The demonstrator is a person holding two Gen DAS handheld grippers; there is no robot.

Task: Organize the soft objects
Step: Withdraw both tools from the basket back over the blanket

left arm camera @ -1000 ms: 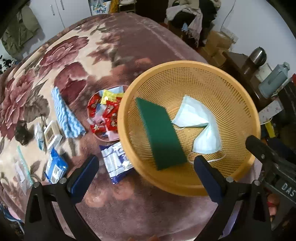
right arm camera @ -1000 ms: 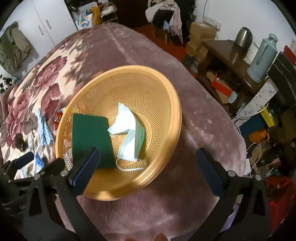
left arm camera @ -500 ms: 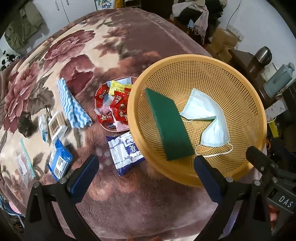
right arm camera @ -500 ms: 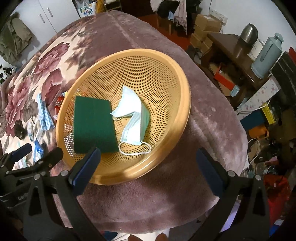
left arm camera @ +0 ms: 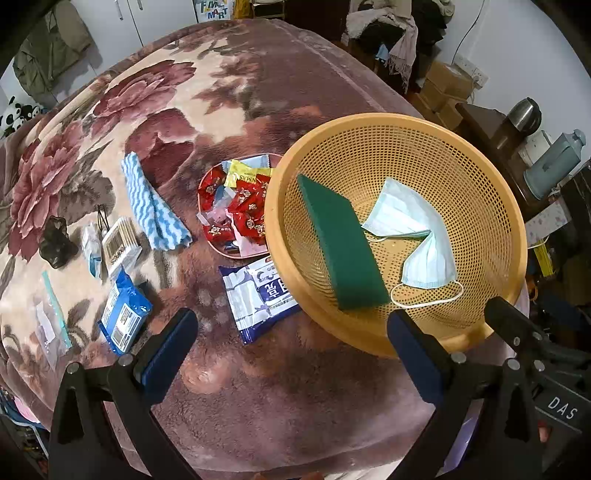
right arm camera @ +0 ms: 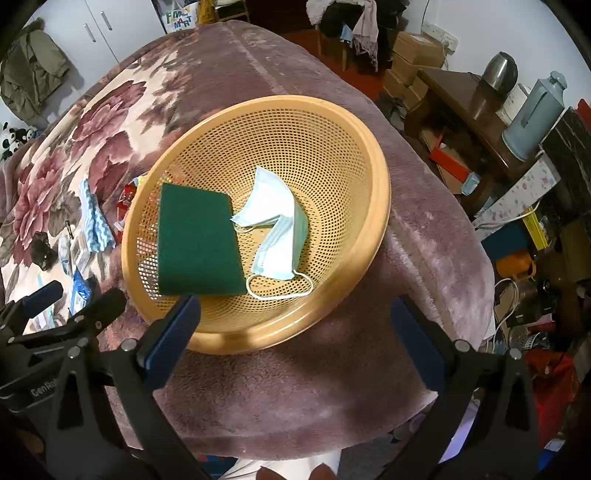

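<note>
Your orange basket (right arm camera: 380,206) holds a green sponge (right arm camera: 195,240) and a face mask (right arm camera: 275,232). Both your left gripper (left arm camera: 291,339) and right gripper (right arm camera: 295,325) are wide apart and empty. The striped blue cloth (left arm camera: 151,206) lies at 11 o'clock from your left gripper.

left gripper (left arm camera: 291,334): black frame, blue pads, silver screws | right gripper (right arm camera: 295,321): same (white "DAS" lettering)

1. We see a lived-in home, most likely a bedroom: a plush flowered blanket (left arm camera: 155,110) covers the broad surface.
2. White cupboard doors (right arm camera: 96,26) and a hanging green jacket (right arm camera: 29,81) stand behind.
3. Clothes are piled on a chair (left arm camera: 391,33), beside cardboard boxes (right arm camera: 413,62).
4. A wooden side table (right arm camera: 469,107) carries a kettle (right arm camera: 500,75) and a thermos jug (right arm camera: 532,110).
</note>
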